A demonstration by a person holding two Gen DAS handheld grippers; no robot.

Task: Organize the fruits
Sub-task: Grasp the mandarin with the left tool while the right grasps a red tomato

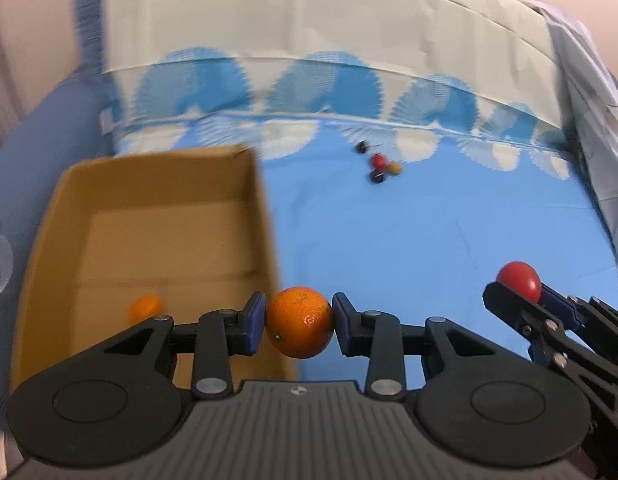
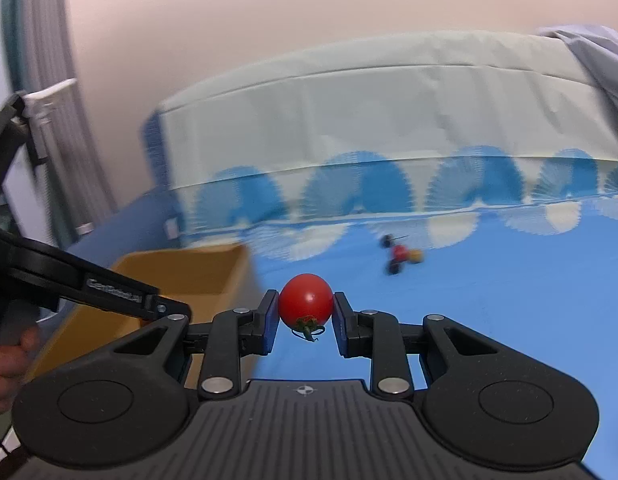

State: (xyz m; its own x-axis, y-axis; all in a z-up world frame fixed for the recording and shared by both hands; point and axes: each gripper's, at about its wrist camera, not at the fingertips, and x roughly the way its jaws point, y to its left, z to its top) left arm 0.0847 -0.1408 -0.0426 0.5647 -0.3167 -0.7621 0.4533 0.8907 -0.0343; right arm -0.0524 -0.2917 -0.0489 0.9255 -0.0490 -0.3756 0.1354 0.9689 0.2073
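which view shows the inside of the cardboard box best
The left wrist view: it looks down into the cardboard box, showing its floor and a small orange fruit inside. The right wrist view shows only an outer corner and rim.

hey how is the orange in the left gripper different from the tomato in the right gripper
The orange is orange with dimpled skin; the tomato is red, smooth and glossy. The orange looks the bigger of the two, and holds the left gripper's pads wider apart than the tomato holds the right gripper's. The tomato has a green stem end pointing down; the orange shows only a small dark spot. Both are round and clamped between blue pads above the blue sheet.
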